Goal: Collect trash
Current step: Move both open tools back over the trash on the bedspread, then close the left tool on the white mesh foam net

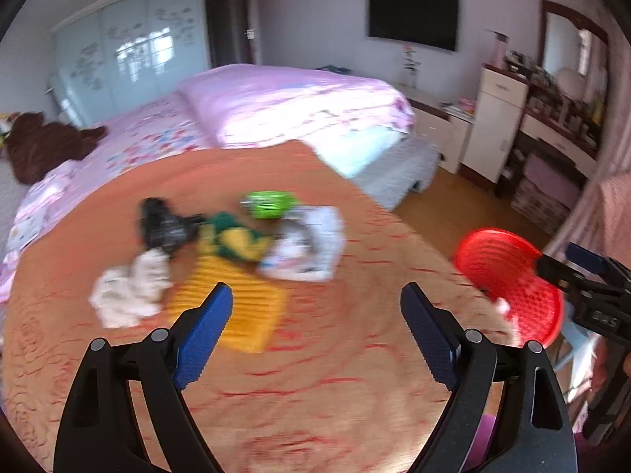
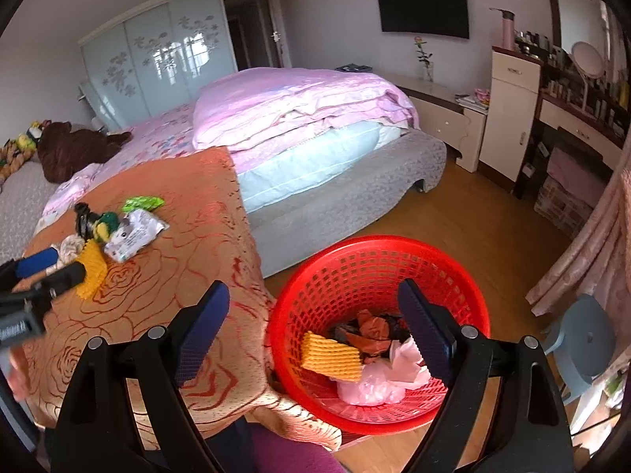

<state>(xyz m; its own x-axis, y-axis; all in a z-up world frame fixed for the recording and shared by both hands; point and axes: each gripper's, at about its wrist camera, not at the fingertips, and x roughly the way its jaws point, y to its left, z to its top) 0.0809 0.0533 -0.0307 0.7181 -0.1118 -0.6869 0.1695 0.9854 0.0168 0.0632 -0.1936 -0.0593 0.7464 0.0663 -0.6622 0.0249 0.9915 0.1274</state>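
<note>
On orange cloth (image 1: 315,374): trash pile (image 1: 221,252) blurred, items unclear. L gripper (image 1: 315,307), R gripper (image 2: 313,311) jaws apart, empty.

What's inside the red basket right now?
The red basket holds a yellow foam net, pink plastic bags and orange-brown and dark scraps. Anything beneath that pile is covered.

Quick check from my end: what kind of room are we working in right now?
A home bedroom, by the look of it. A bed with a pink quilt fills the middle, a sliding-door wardrobe stands behind it, and a wall-mounted TV hangs opposite, beside a dressing table with a mirror.
</note>
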